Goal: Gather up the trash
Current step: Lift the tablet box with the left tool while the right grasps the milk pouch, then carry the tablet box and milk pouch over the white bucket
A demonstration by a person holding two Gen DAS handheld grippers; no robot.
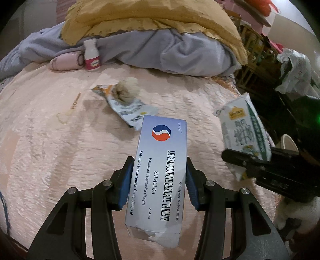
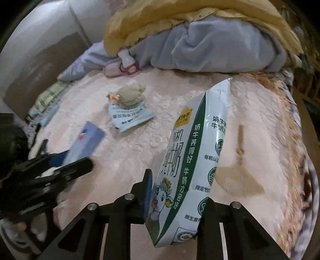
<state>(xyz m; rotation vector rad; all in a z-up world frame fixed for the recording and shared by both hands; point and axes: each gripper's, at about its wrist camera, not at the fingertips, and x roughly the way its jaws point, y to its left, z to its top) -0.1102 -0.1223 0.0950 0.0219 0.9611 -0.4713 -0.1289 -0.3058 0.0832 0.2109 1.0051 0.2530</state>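
Tablet box – held upright in the lower centre of the left wrist view, clamped between the blue pads of the left gripper, torn flap at its lower end. Same box appears at the left edge of the right wrist view, blurred.

Milk carton – pinched by the right gripper in the lower centre of the right wrist view, squashed flat, one pad on its left face, the other finger behind its right side. In the left wrist view the carton sits at the right edge, above the bed's border.

Uncollected, mid-frame on the pink bedspread: a flat foil wrapper with a crumpled tissue wad resting on its upper end.

Upper left, against the grey blanket: a small white bottle with a pink label, touching a pink pouch; yellow quilt piled on top
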